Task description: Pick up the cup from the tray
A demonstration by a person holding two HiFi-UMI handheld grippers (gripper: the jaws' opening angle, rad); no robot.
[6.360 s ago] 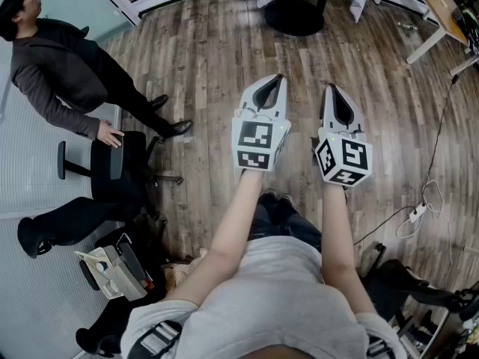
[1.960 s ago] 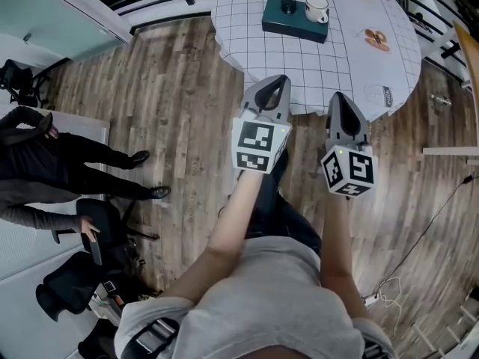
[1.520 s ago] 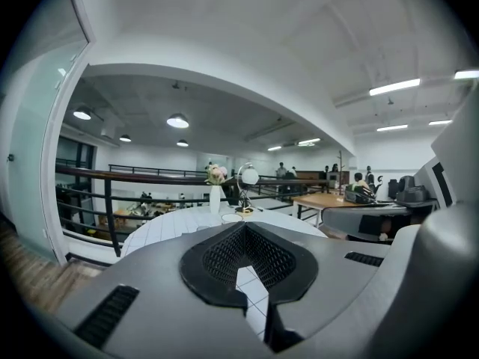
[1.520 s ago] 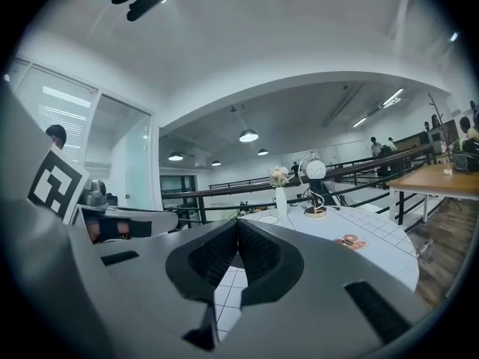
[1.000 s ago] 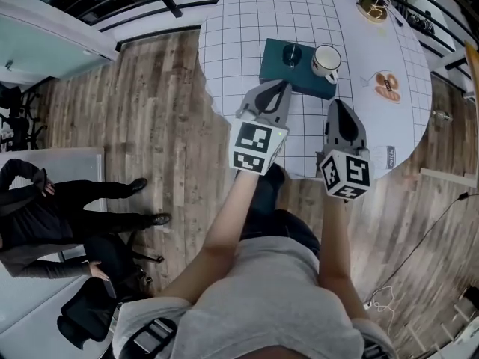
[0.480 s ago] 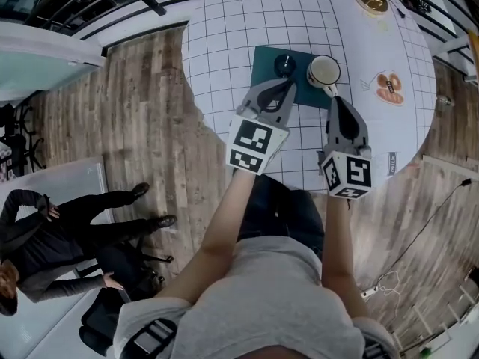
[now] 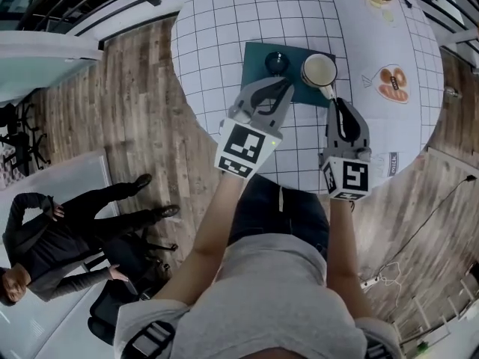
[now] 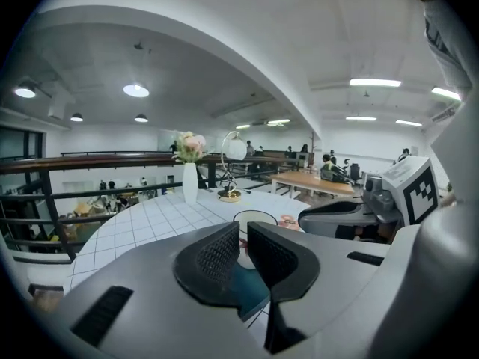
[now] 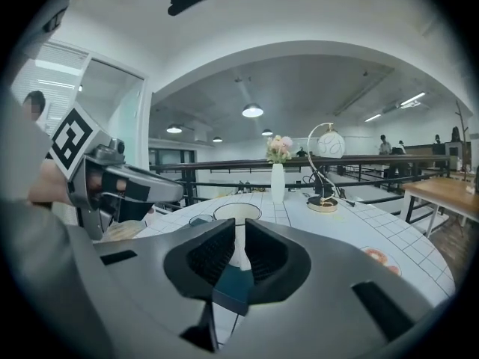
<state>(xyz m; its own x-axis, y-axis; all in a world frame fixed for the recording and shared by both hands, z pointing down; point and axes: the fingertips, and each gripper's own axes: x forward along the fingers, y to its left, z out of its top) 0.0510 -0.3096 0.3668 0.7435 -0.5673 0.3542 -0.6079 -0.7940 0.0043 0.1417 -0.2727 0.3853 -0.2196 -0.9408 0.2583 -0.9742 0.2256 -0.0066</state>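
A white cup (image 7: 319, 70) stands on the right part of a teal tray (image 7: 258, 57) on the round table with the white grid cloth (image 7: 224, 21). A small dark round thing (image 7: 275, 60) sits on the tray left of the cup. My left gripper (image 7: 285, 88) is shut and empty, its tips over the tray's near edge, short of the cup (image 8: 256, 218). My right gripper (image 7: 338, 103) is also shut and empty, just in front of the cup (image 9: 238, 213), apart from it. Each gripper view shows the tray (image 9: 232, 289) below the jaws.
Farther back on the table stand a white vase with flowers (image 9: 278, 178) and a lamp on a gold base (image 9: 324, 200). A saucer with brown pieces (image 7: 393, 84) lies right of the tray. A person in dark clothes (image 7: 52, 241) is on the wood floor at the left.
The table and tray have come closer in the head view. Both grippers have moved forward and down, from over the floor to the tray's near edge by the cup.
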